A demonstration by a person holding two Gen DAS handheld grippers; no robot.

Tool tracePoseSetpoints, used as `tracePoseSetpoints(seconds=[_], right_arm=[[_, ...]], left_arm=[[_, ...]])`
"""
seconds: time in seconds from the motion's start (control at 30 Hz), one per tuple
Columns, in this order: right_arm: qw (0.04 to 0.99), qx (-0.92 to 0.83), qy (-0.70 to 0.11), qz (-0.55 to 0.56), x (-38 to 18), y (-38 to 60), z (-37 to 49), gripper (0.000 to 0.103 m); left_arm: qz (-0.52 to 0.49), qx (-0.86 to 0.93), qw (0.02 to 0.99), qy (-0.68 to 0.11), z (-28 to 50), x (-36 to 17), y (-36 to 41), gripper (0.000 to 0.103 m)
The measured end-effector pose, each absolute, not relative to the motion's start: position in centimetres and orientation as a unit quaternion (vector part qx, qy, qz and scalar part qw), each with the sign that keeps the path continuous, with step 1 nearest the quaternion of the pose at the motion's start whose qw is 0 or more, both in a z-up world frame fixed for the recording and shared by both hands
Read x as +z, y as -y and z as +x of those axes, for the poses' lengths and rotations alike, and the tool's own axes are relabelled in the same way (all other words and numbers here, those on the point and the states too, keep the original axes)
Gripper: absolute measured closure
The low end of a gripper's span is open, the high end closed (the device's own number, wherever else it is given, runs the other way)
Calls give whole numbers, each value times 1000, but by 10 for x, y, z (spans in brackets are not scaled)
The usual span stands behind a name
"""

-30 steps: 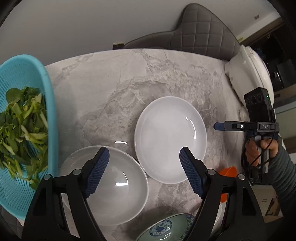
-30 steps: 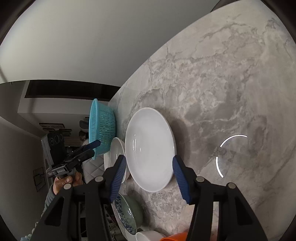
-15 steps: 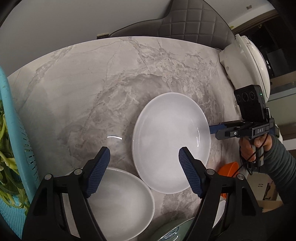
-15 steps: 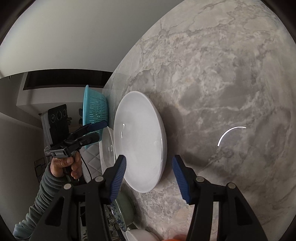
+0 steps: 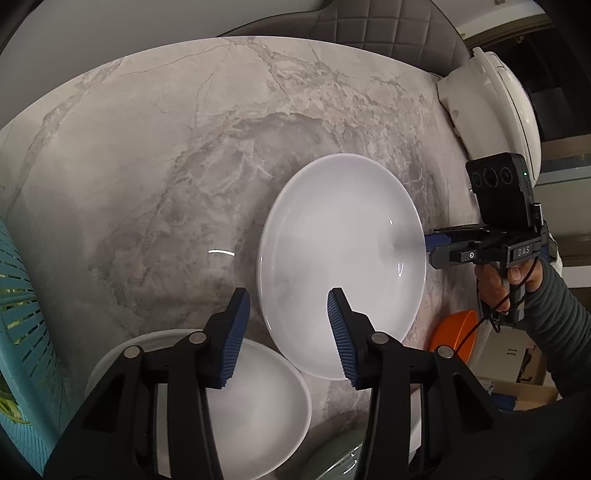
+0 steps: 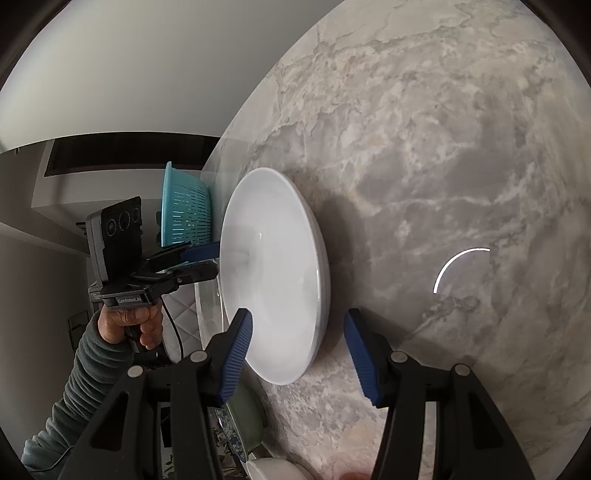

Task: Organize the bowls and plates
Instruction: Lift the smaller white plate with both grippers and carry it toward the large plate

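Observation:
A large white plate (image 5: 340, 254) lies flat on the marble table (image 5: 155, 155). My left gripper (image 5: 288, 332) hovers low over the plate's near-left rim with that rim between its blue pads. Its jaws are closing and the pads show a gap to the rim. From the other side, my right gripper (image 6: 299, 354) straddles the same plate (image 6: 273, 273) at its near rim, open and not pressing. In the left wrist view, the right gripper (image 5: 430, 245) reaches the plate's right edge. A second white plate (image 5: 258, 406) sits just below my left gripper.
A teal colander (image 5: 22, 314) stands at the left edge. An orange bowl (image 5: 454, 332) and a green patterned bowl (image 6: 247, 421) sit near the table's front. A white appliance (image 5: 495, 110) and a grey chair (image 5: 388, 33) lie beyond the table.
Both grippers have come down closer to the large white plate. The left jaws have narrowed around its rim. The colander has slid out toward the left edge of the left wrist view.

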State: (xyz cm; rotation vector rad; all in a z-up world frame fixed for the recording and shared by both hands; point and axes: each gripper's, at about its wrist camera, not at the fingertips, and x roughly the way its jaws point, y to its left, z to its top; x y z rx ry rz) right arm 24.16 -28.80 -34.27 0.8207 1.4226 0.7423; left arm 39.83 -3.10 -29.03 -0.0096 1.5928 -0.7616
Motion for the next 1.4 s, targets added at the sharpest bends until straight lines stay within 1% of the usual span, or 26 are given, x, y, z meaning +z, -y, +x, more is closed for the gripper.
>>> tracePoseSetpoints(seconds=[0.07, 0.27, 0.33, 0.37, 0.4, 0.47, 0.53, 0.57, 0.6, 0.63, 0.7, 1.07, 1.23, 1.4], right_arm=[[621, 323, -618, 358, -343, 289, 242, 47], [619, 319, -626, 352, -343, 284, 245, 56], [615, 317, -631, 350, -345, 281, 244, 64], [614, 316, -634, 349, -345, 281, 244, 66], [613, 314, -636, 349, -346, 280, 245, 72], [614, 305, -636, 353, -347, 281, 245, 76], [616, 294, -637, 359, -348, 284, 245, 84], [616, 290, -637, 361, -348, 286, 245, 85], [619, 285, -637, 360, -349, 288, 245, 90], [621, 282, -638, 359, -349, 289, 245, 92], [626, 277, -637, 356, -347, 291, 246, 93], [636, 258, -640, 346, -341, 289, 244, 94], [637, 258, -638, 348, -332, 291, 241, 93], [640, 265, -633, 346, -311, 289, 230, 93]], left_arm=[[-5, -331, 630, -702, 397, -294, 32, 72], [-8, -326, 622, -712, 393, -302, 37, 72], [-8, -323, 620, -715, 392, -305, 38, 73], [-8, -321, 620, -716, 392, -306, 39, 76], [-10, -318, 620, -717, 392, -307, 38, 78], [-14, -316, 619, -719, 393, -309, 39, 81], [-17, -312, 618, -721, 393, -311, 37, 86], [-16, -310, 617, -723, 392, -312, 37, 90], [-13, -308, 616, -725, 391, -314, 37, 93], [-13, -309, 614, -726, 390, -315, 38, 93], [-11, -309, 612, -728, 388, -317, 39, 94], [-21, -306, 615, -727, 384, -309, 45, 95], [-25, -303, 620, -723, 380, -291, 45, 95], [-26, -301, 624, -721, 363, -266, 44, 95]])
